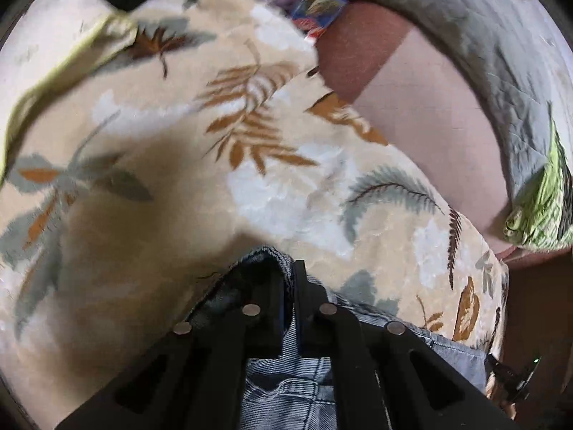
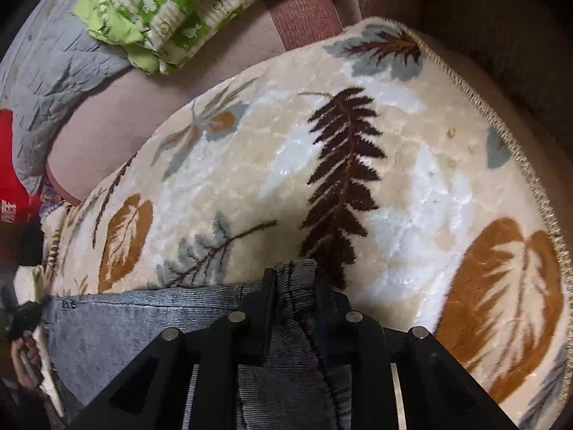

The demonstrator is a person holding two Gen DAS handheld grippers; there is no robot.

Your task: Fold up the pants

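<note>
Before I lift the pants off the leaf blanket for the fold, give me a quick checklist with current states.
1. Left gripper clamped on the pants: ok, denim pinched between its fingers.
2. Right gripper clamped on the pants: ok, a bunched edge sits between its fingers.
3. Edge between the grippers flat: ok, it lies stretched in the right wrist view.
4. Leaf blanket ahead free of objects: ok.
5. Green patterned cloth clear of the pants: ok, lies apart.
6. Pant legs aligned: cannot tell, out of view.

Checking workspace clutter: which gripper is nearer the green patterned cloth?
Right. In its view the right gripper, shut on the grey pants, has the green patterned cloth ahead; in the left gripper view the cloth lies far right.
</note>
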